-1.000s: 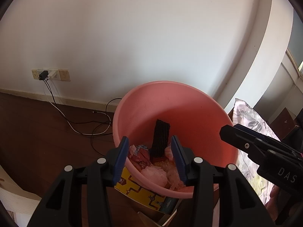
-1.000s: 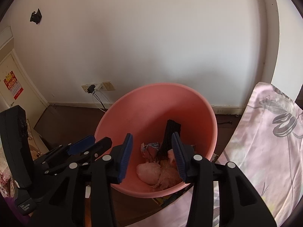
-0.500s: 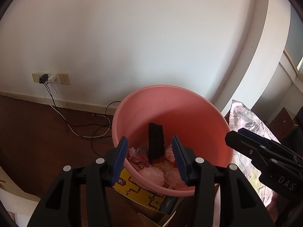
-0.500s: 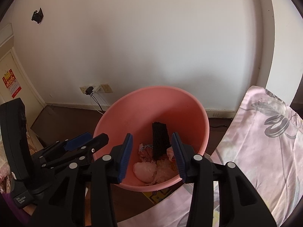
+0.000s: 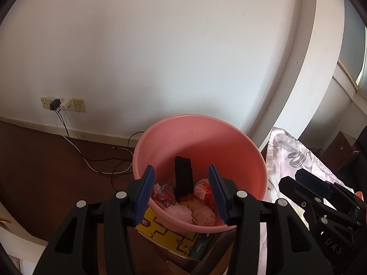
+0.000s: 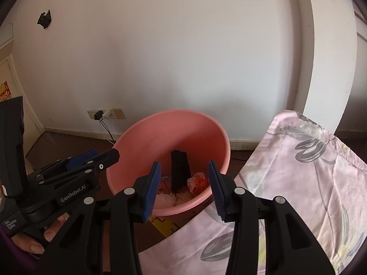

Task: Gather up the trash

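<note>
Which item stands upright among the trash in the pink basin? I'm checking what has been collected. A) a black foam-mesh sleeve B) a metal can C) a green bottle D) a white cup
A: the black foam-mesh sleeve stands on end in the pink basin, above crumpled wrappers and pink plastic wads.

Two wrist fisheyes, both tilted down at one basin.

The left view looks along its gripper (image 5: 181, 192) into the pink basin (image 5: 229, 146) from near, wall (image 5: 160, 45) behind, right gripper (image 5: 321, 197) at its right edge. The right view faces the same basin (image 6: 195, 128) and wall sockets (image 6: 107, 113), bedsheet (image 6: 298, 171) at right, left gripper (image 6: 91, 160) at left.
</note>
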### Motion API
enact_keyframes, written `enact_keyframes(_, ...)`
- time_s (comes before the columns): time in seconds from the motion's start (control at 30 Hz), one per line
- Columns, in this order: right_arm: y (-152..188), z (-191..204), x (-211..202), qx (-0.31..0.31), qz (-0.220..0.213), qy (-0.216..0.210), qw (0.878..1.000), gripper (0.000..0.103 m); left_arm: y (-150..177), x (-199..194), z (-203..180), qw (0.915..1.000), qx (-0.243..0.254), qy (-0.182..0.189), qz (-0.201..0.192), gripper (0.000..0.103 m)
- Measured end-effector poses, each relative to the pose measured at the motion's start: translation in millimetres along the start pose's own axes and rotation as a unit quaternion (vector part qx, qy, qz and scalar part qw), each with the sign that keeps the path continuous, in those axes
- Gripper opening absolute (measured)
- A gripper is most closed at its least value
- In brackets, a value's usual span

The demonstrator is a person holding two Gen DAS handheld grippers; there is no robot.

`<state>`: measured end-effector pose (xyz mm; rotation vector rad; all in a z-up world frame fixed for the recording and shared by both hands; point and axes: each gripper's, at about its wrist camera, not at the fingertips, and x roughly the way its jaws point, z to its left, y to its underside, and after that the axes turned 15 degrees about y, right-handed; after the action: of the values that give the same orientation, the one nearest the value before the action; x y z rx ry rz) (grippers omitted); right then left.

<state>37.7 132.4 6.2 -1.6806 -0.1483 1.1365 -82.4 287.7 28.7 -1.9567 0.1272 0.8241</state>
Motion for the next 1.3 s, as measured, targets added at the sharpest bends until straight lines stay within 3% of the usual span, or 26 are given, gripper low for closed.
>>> enact_keyframes(0.2, 8, 5, -20, -0.017, -0.022, 0.027, 0.999, 0.044, 4, -14, -15, 0.9998, 0.017, -0.007, -0.011, 0.048)
enact_keyframes(0.47, 17, -3, -41, 0.004, -0.029, 0.043, 0.999, 0.044, 13, -28, -35, 0.9993, 0.034, -0.003, -0.012, 0.048)
enact_keyframes(1.3, 48, -16, -71, 0.031, -0.036, 0.051, 0.998, 0.044, 43, -52, -55, 0.9986, 0.052, -0.004, -0.01, 0.048)
